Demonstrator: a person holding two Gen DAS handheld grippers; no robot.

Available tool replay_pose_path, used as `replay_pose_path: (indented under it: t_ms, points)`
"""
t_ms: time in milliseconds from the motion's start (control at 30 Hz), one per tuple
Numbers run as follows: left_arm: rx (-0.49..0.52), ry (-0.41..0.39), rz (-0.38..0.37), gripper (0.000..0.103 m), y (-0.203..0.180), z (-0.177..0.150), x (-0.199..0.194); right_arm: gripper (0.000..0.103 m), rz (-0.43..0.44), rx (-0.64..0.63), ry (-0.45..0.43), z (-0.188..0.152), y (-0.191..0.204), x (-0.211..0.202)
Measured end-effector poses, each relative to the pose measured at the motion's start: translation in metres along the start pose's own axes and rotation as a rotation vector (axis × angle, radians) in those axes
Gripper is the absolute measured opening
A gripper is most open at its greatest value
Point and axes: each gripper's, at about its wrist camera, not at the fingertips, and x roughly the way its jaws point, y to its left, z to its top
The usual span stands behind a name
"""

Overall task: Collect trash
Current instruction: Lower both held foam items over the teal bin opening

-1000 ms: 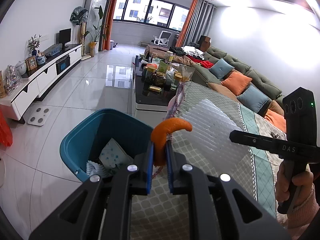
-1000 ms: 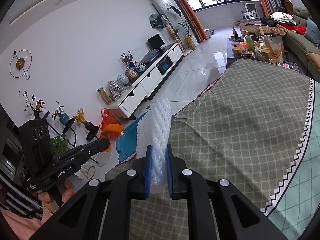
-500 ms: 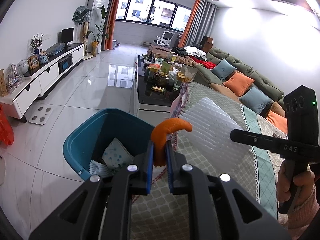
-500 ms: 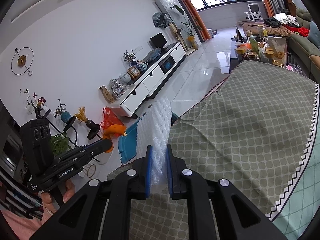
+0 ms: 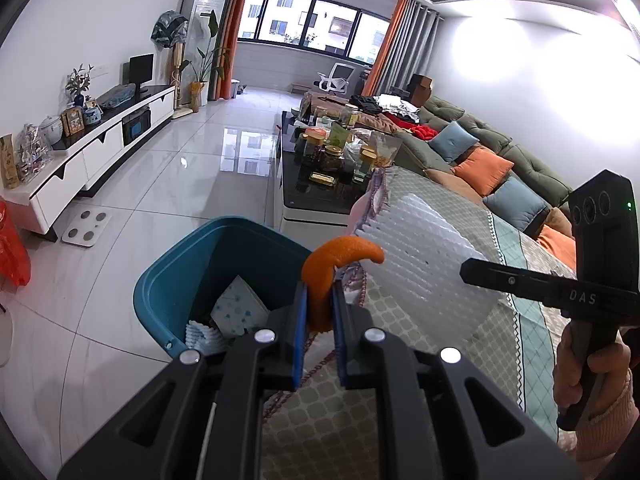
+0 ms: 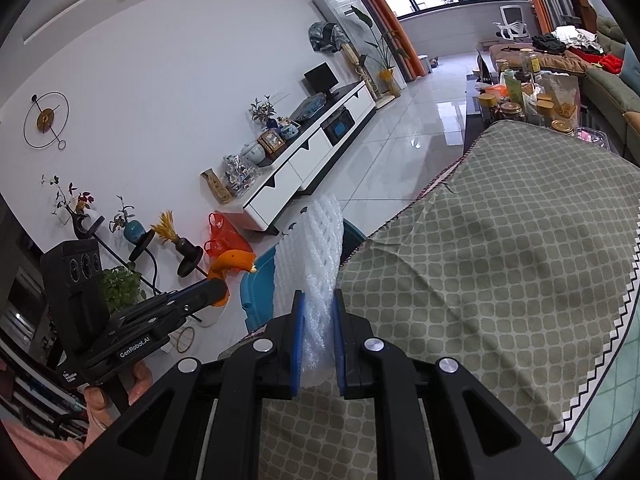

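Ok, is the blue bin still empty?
No: the left wrist view shows the blue bin already holding a dotted paper piece and some white foam netting.

Daylight enters through the window (image 5: 312,28). Glare marks the floor (image 5: 236,148) and right wall (image 5: 516,72). Fisheye distortion curves edges; corners are black. Focus is sharp.

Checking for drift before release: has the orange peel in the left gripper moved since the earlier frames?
No. The orange peel sits at the blue bin's near rim as before, clamped.
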Motion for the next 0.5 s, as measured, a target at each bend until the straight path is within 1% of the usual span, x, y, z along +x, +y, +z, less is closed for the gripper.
replay_pose_path:
  t_ms: [500]
  points:
    - [-0.014,-0.003,0.015,0.013,0.0045,-0.0012,0.0047,0.013,0.011,-0.010,0.012,0.0059,0.0028,0.0090]
